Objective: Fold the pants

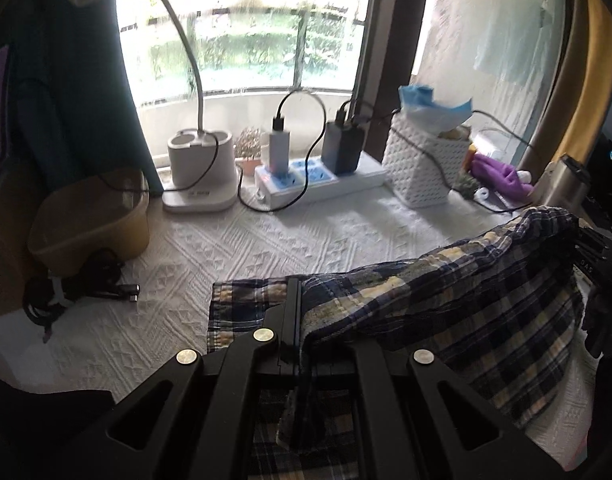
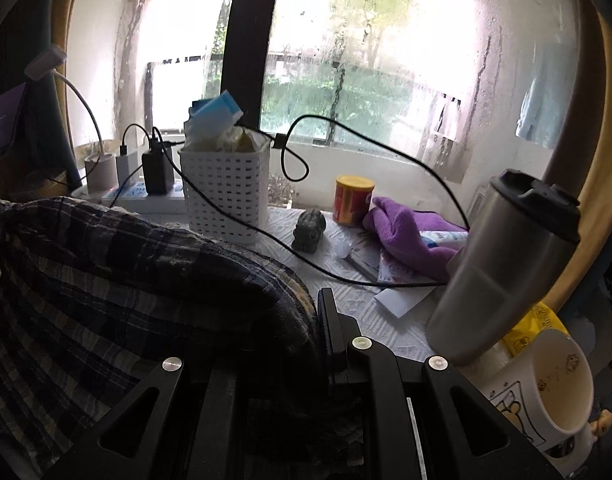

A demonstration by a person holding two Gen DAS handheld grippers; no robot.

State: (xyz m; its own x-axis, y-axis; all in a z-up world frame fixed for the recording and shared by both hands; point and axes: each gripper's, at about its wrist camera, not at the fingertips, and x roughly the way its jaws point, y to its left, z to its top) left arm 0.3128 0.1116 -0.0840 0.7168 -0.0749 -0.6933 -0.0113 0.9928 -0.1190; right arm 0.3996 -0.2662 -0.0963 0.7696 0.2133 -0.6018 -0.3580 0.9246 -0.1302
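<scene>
Left wrist view: L gripper [image 1: 295, 308] clenched on edge of pants [image 1: 446, 304], plaid cloth pinched between the fingers; fabric rises in a ridge toward the right side of the table [image 1: 265, 240], w/ a lower layer lying flat on the white cloth below the gripper. Right wrist view: R gripper [image 2: 320, 332] also closed on the pants [image 2: 125, 264], bunched cloth draped over its left finger, so garment is held up between both grippers, mid-fold by my read. Risks (judgement): cable [image 2: 346, 276] runs across the table just beyond the R gripper, near the pants edge; a forward sweep could snag it and drag the basket [image 2: 225, 196] or chargers on the power strip [image 1: 318, 180]. Flask [image 2: 502, 264] stands just beside the R gripper, mug [image 2: 562, 384] near it at the table's right edge; a sideways swing could tip either. Uneven pull btw grippers could let cloth slip from one pinch or skew the fold. View diffs: only L view shows lamp base [image 1: 201, 168], yellow tub [image 1: 89, 220], black cord bundle [image 1: 77, 288] at the left edge, plus the flat lower layer. Only R view shows mug, tin [image 2: 352, 200], full flask, and how close the cable lies.
</scene>
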